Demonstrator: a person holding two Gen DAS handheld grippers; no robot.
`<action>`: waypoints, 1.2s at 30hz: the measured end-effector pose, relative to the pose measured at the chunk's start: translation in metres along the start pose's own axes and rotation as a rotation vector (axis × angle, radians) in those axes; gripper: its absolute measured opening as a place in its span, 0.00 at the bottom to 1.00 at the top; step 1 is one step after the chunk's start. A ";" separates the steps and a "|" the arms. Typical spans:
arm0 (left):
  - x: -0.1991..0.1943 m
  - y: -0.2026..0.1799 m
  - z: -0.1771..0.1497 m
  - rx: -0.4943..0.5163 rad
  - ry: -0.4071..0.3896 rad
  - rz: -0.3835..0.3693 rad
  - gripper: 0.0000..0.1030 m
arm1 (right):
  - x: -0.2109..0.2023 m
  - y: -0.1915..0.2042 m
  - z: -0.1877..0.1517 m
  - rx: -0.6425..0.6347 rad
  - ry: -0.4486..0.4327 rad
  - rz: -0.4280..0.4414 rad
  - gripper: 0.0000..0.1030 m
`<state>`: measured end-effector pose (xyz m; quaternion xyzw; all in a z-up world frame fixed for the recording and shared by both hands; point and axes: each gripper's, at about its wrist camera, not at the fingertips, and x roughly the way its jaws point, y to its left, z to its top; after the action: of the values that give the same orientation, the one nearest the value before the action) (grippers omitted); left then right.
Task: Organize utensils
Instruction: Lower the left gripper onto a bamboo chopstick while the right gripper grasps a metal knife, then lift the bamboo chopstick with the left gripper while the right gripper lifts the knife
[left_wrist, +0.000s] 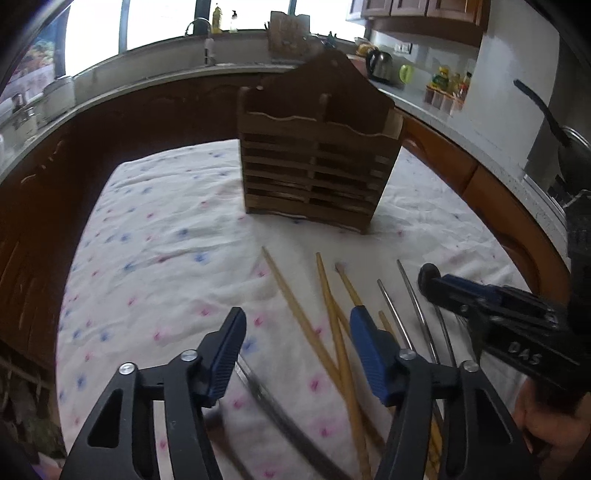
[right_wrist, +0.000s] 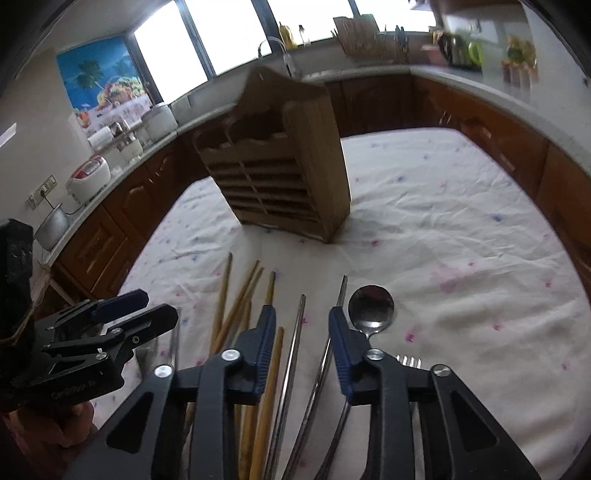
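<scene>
Left tongs spread wide, nothing between them, hovering over the table and its flower-print cloth. Right tongs also parted and empty, poised above the utensils. Wooden chopsticks lie fanned and crossing; slim metal chopsticks beside them; a shiny spoon, bowl up, and fork tines at right. Beyond stands the slatted dark wooden utensil holder, upright, two top compartments.
</scene>
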<state>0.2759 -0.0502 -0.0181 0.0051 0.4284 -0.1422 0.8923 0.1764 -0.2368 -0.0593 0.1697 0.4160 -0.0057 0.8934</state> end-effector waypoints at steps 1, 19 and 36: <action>0.007 0.001 0.004 0.000 0.012 -0.005 0.54 | 0.006 -0.003 0.002 0.008 0.015 0.001 0.24; 0.110 -0.008 0.054 0.045 0.196 -0.032 0.30 | 0.049 -0.029 0.026 0.012 0.128 0.012 0.10; 0.074 -0.014 0.053 0.025 0.106 -0.099 0.03 | 0.027 -0.025 0.025 0.003 0.070 0.019 0.04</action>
<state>0.3565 -0.0887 -0.0403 0.0027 0.4728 -0.1910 0.8602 0.2087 -0.2647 -0.0716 0.1750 0.4452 0.0081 0.8781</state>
